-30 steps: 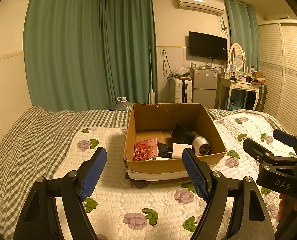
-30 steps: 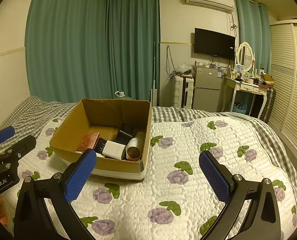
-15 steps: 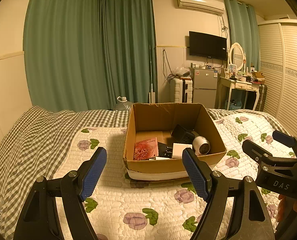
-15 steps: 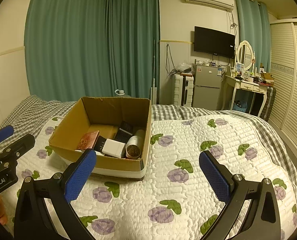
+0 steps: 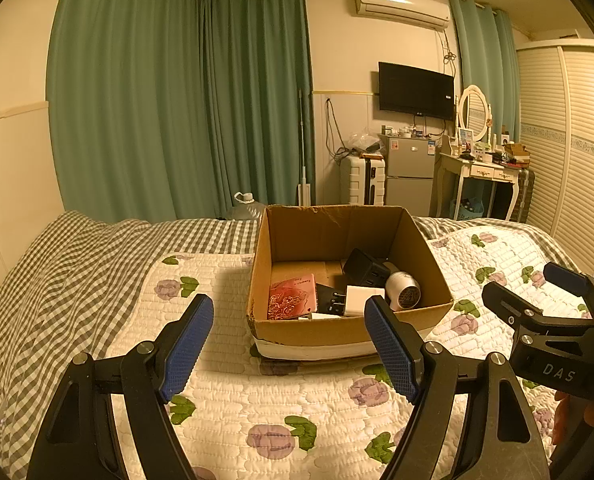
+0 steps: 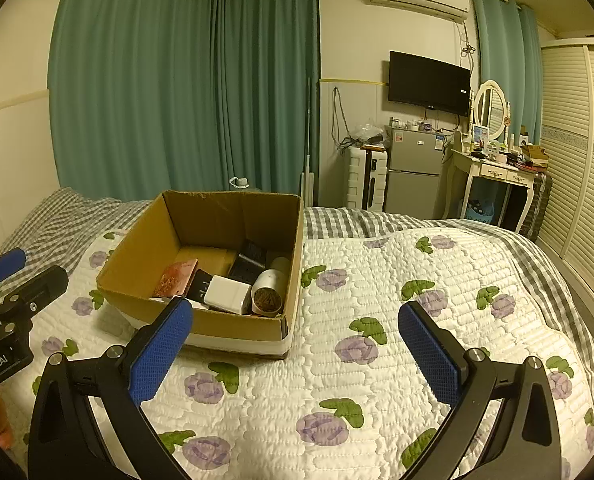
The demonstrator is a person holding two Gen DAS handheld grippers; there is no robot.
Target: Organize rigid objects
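An open cardboard box stands on the quilted bed; it also shows in the right wrist view. Inside lie a red patterned booklet, a black adapter, a white block and a silver hair dryer. My left gripper is open and empty, just in front of the box. My right gripper is open and empty, over the quilt to the right of the box. Each gripper shows at the edge of the other's view.
The floral quilt covers the bed, with a checked blanket at the left. Green curtains, a water jug, a suitcase, a small fridge, a dressing table and a wardrobe stand beyond the bed.
Both grippers stay open and nearly still. The right wrist view has shifted slightly closer to the box.
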